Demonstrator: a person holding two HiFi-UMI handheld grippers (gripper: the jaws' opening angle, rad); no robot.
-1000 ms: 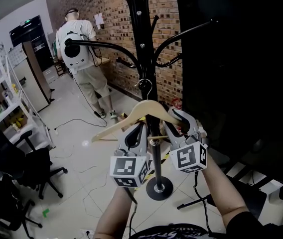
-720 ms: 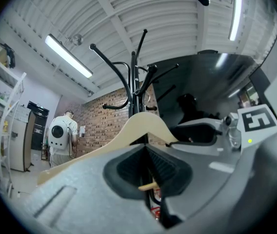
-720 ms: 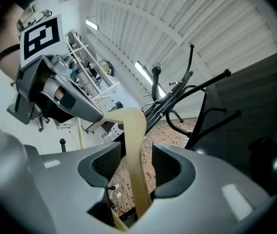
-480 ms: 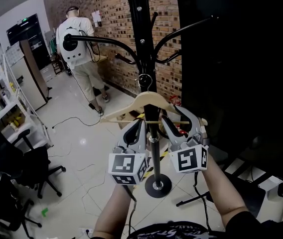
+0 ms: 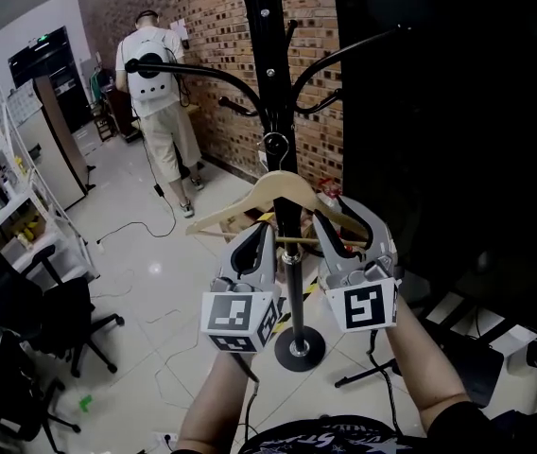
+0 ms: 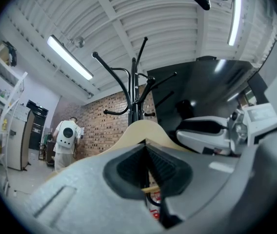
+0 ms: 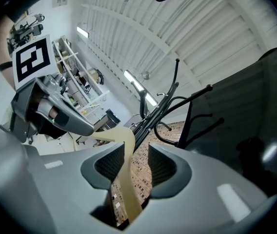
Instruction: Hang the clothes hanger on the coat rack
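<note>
Two-handed lift. Left hand-held gripper clenched on hanger bar; hook at 12 o'clock beside coat rack. Right hand-held gripper slack, jaws just closing round hanger arm. Advice: grip firm, keep level, raise hook onto rack.

Workroom with a brick wall
A person in a white shirt stands, back turned, close to the brick wall on a pale tiled floor. White shelving and black office chairs line the left side; a black panel fills the right. A tube light glows overhead.
</note>
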